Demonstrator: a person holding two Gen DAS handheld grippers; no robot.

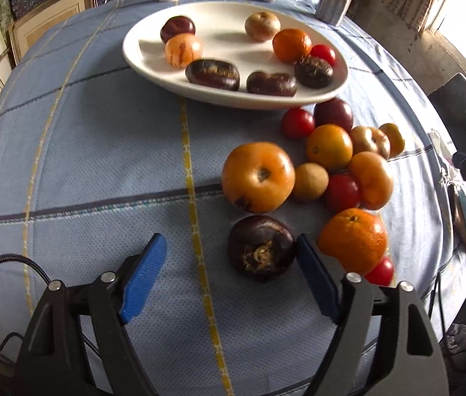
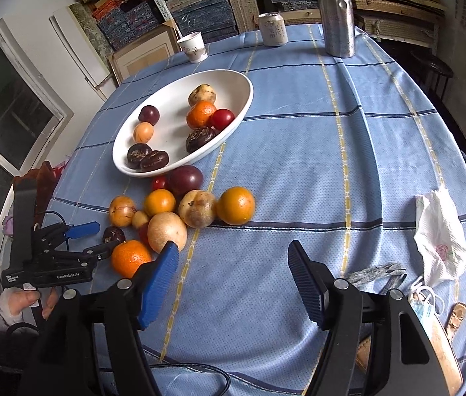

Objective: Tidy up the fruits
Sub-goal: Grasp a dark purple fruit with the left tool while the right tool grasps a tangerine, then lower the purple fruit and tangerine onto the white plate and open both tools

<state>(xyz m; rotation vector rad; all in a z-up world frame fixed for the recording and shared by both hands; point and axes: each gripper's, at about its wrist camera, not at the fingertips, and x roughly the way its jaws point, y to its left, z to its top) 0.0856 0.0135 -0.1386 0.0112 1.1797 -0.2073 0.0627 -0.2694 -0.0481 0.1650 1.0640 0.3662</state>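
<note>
A white oval plate [image 1: 153, 62] [image 2: 233, 82] holds several fruits. More fruits lie in a loose cluster on the blue cloth in front of it. My left gripper [image 1: 233, 247] is open, low over the cloth. A dark purple mangosteen [image 1: 261, 247] [image 2: 113, 235] lies between its blue pads, close to the right pad. An orange [image 1: 353, 239] [image 2: 130, 257] sits just outside that pad. A large yellow-orange fruit [image 1: 257, 176] lies beyond. My right gripper [image 2: 233, 254] is open and empty over bare cloth, right of the cluster. The left gripper also shows in the right wrist view [image 2: 95, 237].
A paper cup [image 2: 194, 46], a can [image 2: 273, 29] and a metal bottle [image 2: 338, 13] stand at the table's far edge. A crumpled tissue [image 2: 441, 234], a face mask [image 2: 426, 307] and small items lie at the right edge. Shelves and boxes stand behind.
</note>
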